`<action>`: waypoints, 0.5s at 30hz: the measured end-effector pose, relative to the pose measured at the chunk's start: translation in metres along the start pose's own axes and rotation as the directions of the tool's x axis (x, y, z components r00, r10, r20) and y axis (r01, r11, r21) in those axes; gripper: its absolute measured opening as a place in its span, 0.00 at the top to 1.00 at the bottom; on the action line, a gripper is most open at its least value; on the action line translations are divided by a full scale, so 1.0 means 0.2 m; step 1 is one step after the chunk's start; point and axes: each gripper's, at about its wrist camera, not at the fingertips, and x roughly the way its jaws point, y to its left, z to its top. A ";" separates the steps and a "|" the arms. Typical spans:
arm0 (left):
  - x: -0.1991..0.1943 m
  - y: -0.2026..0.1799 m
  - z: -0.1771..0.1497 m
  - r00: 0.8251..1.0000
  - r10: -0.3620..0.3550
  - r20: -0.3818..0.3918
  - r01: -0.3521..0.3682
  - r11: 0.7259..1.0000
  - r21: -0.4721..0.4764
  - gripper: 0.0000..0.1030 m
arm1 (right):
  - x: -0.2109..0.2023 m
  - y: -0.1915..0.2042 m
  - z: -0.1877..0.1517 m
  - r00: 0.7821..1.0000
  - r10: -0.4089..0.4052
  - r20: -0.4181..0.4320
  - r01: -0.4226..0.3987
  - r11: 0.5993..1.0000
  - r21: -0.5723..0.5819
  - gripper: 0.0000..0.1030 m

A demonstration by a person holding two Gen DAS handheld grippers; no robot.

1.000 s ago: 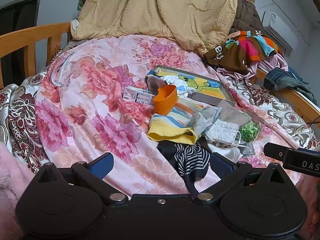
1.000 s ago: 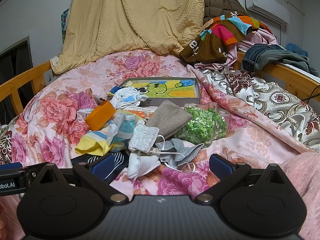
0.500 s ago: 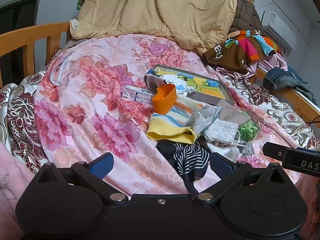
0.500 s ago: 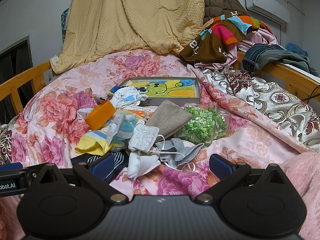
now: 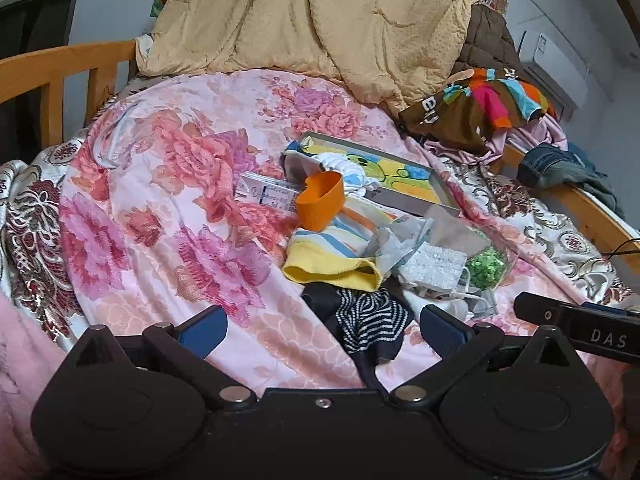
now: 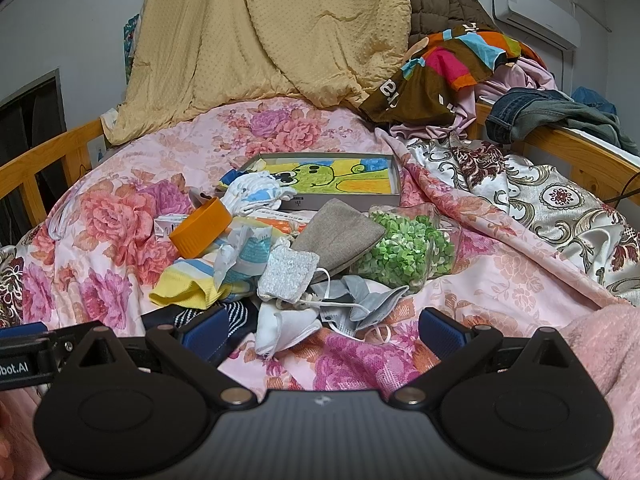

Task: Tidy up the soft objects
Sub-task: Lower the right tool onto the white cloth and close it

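Striped fabric: a dark navy-and-white striped sock (image 5: 370,316) lies on the floral bed cover (image 5: 160,216), at the near edge of the heap and closest to the left gripper (image 5: 320,330).
Left gripper: spread wide and empty, low over the bed, with the striped sock between its pads and slightly to the right one.
Right gripper: the right gripper (image 6: 322,330) is also spread and holds nothing; a white face mask (image 6: 282,326) lies between its pads.
Pile: a yellow striped sock (image 5: 332,256), an orange ring (image 5: 320,200), a silvery scrub pad (image 6: 288,270), a grey pouch (image 6: 338,236) and a clear bag of green pieces (image 6: 404,250) overlap one another, just in front of a picture box (image 6: 340,182).
Snag risk: mask ear loops (image 6: 340,302) thread across the scrub pad and the grey masks; lifting one mask would likely drag its neighbours along.
Double pick risk: the striped sock touches the yellow one, so a deep closing may pinch both, or a fold of the bed cover.
Spill risk: tugging cloth from under the bag could tip it and scatter the green pieces.
Collision risk: the two grippers sit side by side, each showing in the other's view, so reaching inward together could knock them.
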 end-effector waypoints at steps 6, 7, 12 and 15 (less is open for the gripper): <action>0.04 0.02 0.01 0.995 -0.087 -0.049 0.084 0.994 -0.063 0.01 | 0.04 -0.02 0.01 0.998 0.056 -0.042 -0.055 0.998 0.026 0.00; 0.05 0.02 0.01 0.994 -0.090 -0.057 0.086 0.994 -0.068 0.01 | 0.05 -0.02 0.02 0.997 0.066 -0.049 -0.064 0.997 0.032 0.00; 0.10 0.00 0.04 0.994 -0.100 -0.052 0.099 0.995 -0.020 0.01 | 0.09 -0.05 0.07 0.983 0.154 -0.100 -0.149 0.987 0.054 0.00; 0.15 -0.04 0.07 0.991 -0.106 -0.078 0.108 0.994 0.029 0.01 | 0.13 -0.09 0.12 0.974 0.190 -0.125 -0.182 0.981 0.073 0.00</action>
